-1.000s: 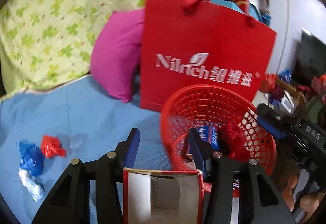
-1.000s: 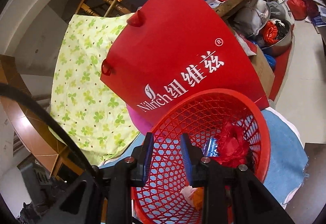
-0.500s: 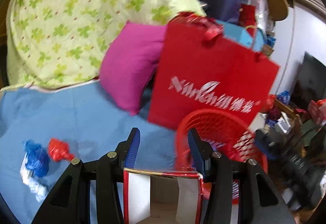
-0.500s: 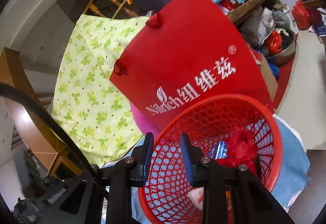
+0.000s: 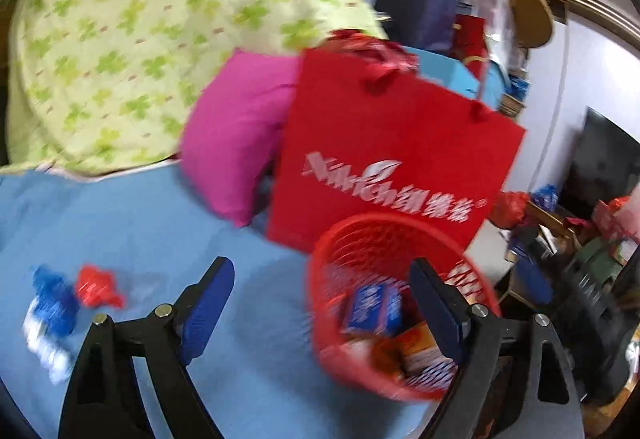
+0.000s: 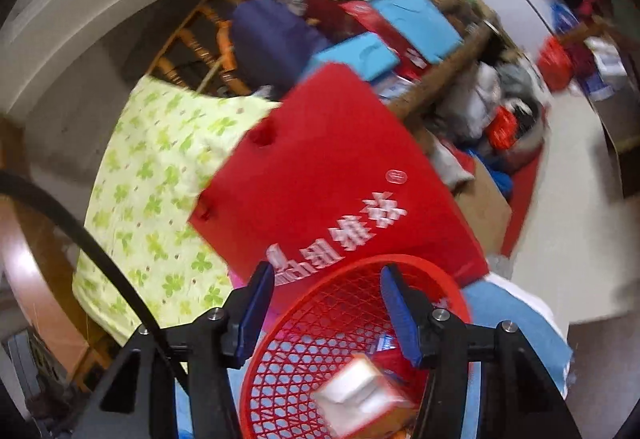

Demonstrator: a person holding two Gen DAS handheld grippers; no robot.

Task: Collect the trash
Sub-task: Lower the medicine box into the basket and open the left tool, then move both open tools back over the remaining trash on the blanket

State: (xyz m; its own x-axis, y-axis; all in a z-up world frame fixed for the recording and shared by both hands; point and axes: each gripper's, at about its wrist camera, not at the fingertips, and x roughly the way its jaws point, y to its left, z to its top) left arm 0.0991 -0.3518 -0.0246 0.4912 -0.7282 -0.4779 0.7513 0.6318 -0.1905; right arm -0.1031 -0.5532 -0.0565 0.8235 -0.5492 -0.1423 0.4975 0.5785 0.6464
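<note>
1. The left gripper [image 5: 320, 303] points down at the blue sheet [image 5: 132, 223]. Its jaws have just been opening and stand spread wide, with nothing between them.
2. The right gripper [image 6: 326, 303] sits over the rim of the red basket [image 6: 352, 275]. Its jaws have also just been opening and stand apart. Nothing is pinched; the white and orange box [image 6: 360, 399] lies in the basket below them.
3. In the left view the basket [image 5: 320, 319] holds a blue packet [image 5: 374, 305] and the box [image 5: 416, 353].
4. Loose trash lies on the sheet well to the left: a red wrapper [image 5: 98, 287] just beside a blue wrapper [image 5: 54, 301].
5. Right behind the basket stands a red bag [image 5: 392, 143]. A pink pillow [image 5: 236, 131] leans beside it, under a green quilt [image 5: 140, 23].
6. Both views are blurred.
</note>
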